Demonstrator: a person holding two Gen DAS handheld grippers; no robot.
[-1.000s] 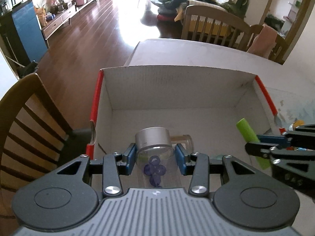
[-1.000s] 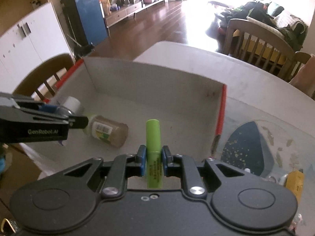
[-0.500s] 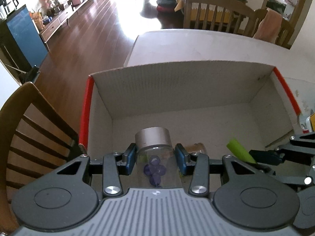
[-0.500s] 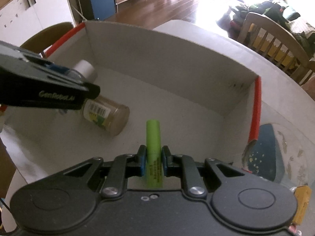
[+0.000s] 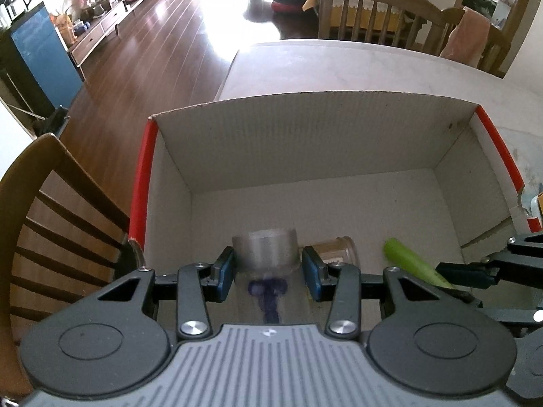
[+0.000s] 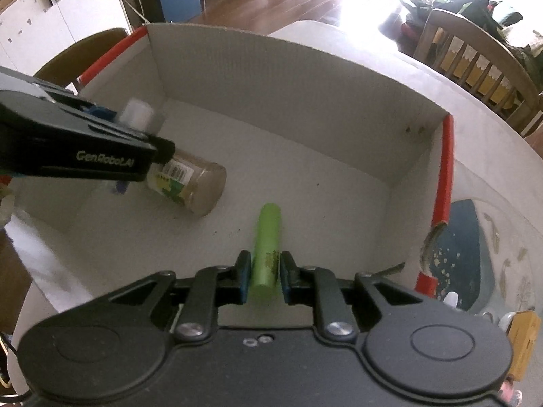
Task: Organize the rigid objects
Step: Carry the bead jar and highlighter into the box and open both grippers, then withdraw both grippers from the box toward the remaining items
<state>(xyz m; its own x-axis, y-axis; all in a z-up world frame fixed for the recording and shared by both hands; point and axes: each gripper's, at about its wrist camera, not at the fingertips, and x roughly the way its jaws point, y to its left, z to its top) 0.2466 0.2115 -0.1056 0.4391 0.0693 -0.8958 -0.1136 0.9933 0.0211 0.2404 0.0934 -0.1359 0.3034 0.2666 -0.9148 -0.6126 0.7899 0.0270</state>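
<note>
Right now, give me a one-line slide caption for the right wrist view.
Right claw lowers a green tube into the cardboard box beside a toppled jar.

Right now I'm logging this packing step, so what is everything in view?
Cardboard box: one, pale inside with red edges, open on the table.
Glass jar: one, clear with a green label, lying on its side on the box floor.
Clear bottle: one, silver cap, purple pieces inside, over the box's near left part, between the left claw's pads.
Green tube: one, lime green, low over the box floor, between the right claw's pads.
Table: one, light grey, under the box.
Wooden chairs: at least two, brown, around the table.
Left claw: black with blue pads.
Right claw: black with blue pads.
</note>
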